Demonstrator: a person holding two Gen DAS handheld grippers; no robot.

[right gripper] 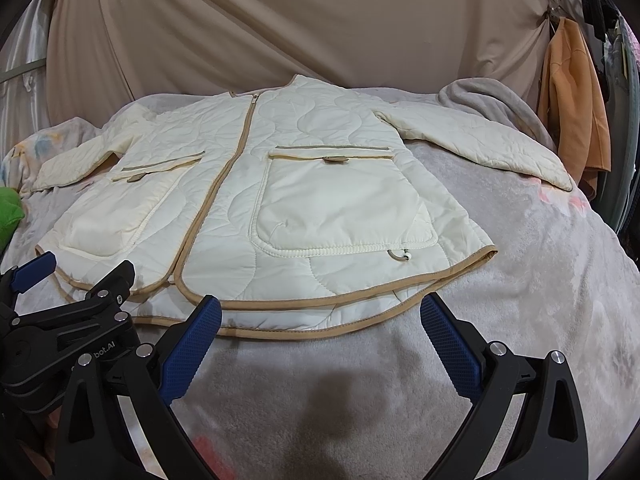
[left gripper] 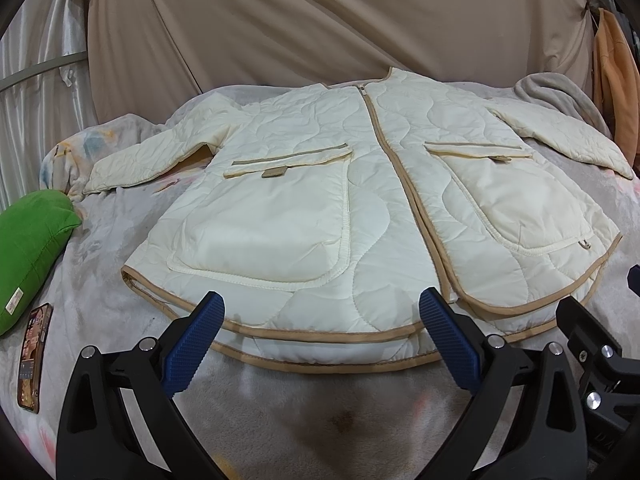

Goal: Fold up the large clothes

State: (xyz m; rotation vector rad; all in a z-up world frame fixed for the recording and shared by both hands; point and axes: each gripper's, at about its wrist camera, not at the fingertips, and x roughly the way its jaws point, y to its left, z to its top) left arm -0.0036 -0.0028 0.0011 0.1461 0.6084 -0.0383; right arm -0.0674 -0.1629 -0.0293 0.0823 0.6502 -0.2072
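Grey fleece blanket [left gripper: 120, 248] covers the bed; beige draped cloth [left gripper: 280, 20] hangs behind as backdrop.

Cream quilted jacket [left gripper: 360, 184] lies flat, front up, centre of the blanket, collar toward the backdrop, hem toward the cameras. Zip closed, tan binding along zip and curved hem. Two large patch pockets on the front. Both sleeves spread out to the sides.

Left gripper [left gripper: 320, 336]: jaws wide apart, blue pads, holding nothing, hovering just at the hem on the jacket's left half. Right gripper [right gripper: 320, 336]: jaws likewise spread, empty, at the hem on the right half. Each shows at the edge of the other's view.

Green pillow [left gripper: 28, 248] at the blanket's left edge; phone [left gripper: 34, 356] beside it, screen lit. Orange garment [right gripper: 572, 108] hangs at far right. Grey throw [right gripper: 488, 100] bunched behind the right sleeve.
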